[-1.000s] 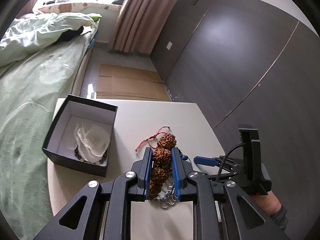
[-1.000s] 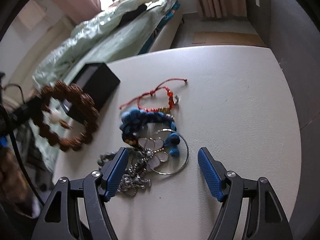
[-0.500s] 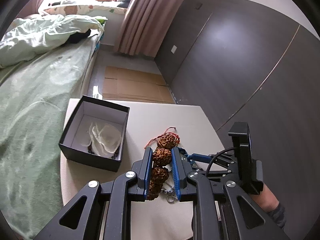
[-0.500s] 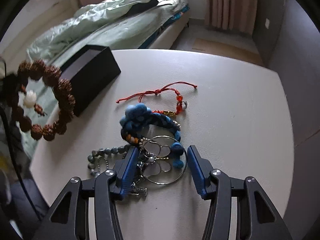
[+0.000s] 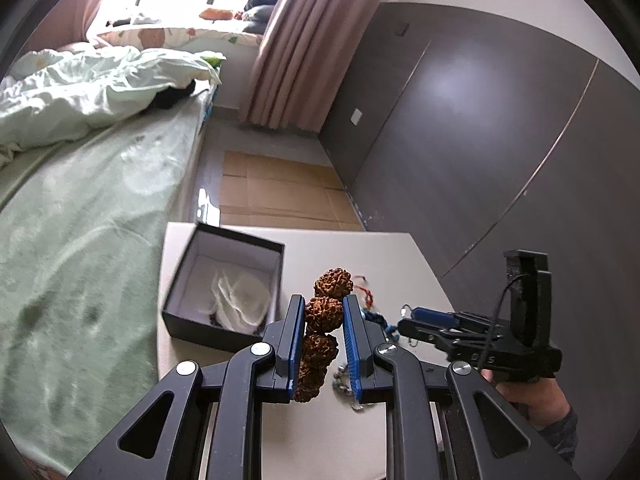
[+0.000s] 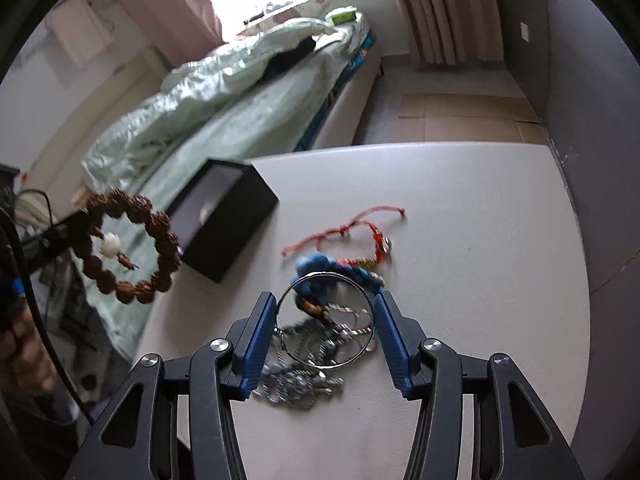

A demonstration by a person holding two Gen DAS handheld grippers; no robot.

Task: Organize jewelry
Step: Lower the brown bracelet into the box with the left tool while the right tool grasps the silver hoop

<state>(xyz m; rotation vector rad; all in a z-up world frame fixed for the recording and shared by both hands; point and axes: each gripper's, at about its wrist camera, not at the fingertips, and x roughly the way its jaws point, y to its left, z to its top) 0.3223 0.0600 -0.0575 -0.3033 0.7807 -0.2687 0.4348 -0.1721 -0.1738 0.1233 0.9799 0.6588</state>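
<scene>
My left gripper (image 5: 323, 312) is shut on a brown seed-bead bracelet (image 5: 320, 328) and holds it in the air above the white table (image 5: 360, 252); it also shows in the right wrist view (image 6: 128, 246). An open black box (image 5: 224, 284) with white padding stands to the left on the table. My right gripper (image 6: 325, 308) has closed on a large silver ring (image 6: 326, 320), which lifts off the jewelry pile. A blue braided bracelet (image 6: 320, 266), a red cord bracelet (image 6: 352, 228) and silver chains (image 6: 300, 380) lie under it.
A bed with green bedding (image 5: 80, 200) runs along the table's left side. Dark cabinet doors (image 5: 500, 160) stand to the right. Cardboard sheets (image 5: 276, 192) lie on the floor beyond the table.
My left gripper has risen with the brown bracelet. My right gripper has narrowed from wide open onto the silver ring and started lifting it.
</scene>
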